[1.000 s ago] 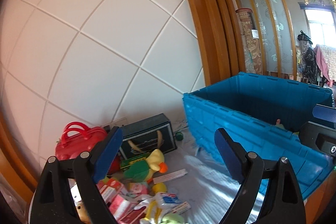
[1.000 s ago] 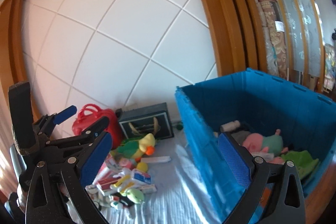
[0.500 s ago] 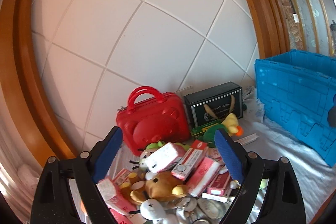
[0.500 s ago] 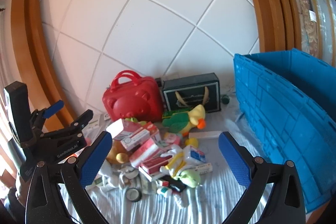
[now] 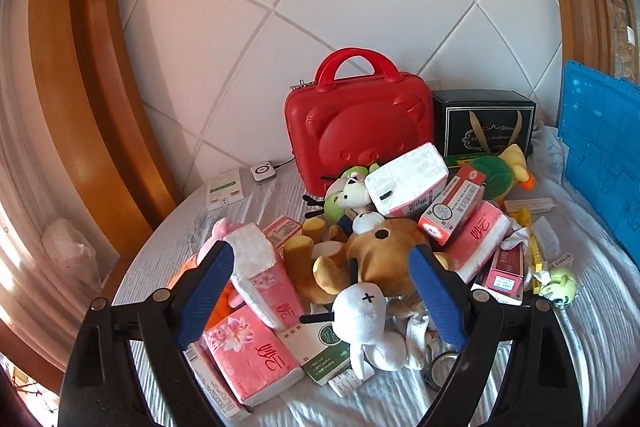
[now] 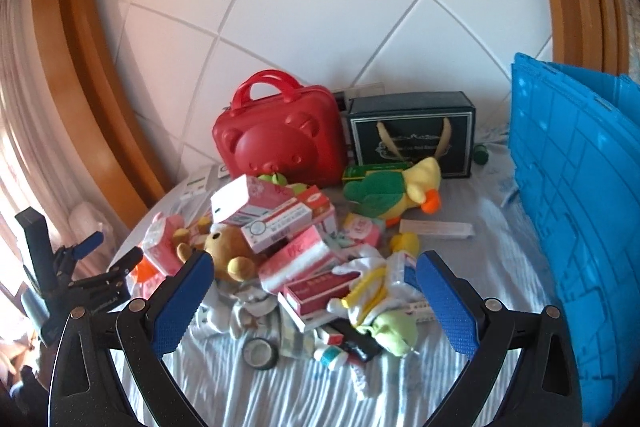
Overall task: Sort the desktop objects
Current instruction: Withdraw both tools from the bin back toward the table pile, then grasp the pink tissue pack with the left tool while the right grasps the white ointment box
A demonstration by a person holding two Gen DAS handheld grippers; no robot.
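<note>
left tool point(image 5: 320, 291): spread wide, empty, above brown bear plush point(image 5: 384, 251)
right tool point(image 6: 314, 291): spread wide, empty, over red boxes point(image 6: 316, 287)
pile: tabletop point(image 6: 280, 395) centre, before red case point(image 6: 280, 143)
blue crate point(image 6: 580, 227): right of pile

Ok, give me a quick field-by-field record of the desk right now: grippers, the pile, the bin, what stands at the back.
left gripper: open, empty, over the pile's left part
right gripper: open, empty, over the pile's near side
pile: brown bear plush, white plush, pink tissue packs, red-and-white boxes, tape roll, jumbled together
duck plush: lying in front of the black box
blue bin: at the right edge, inside not visible
back wall: red case upright, black box to its right
surface: striped cloth
</note>
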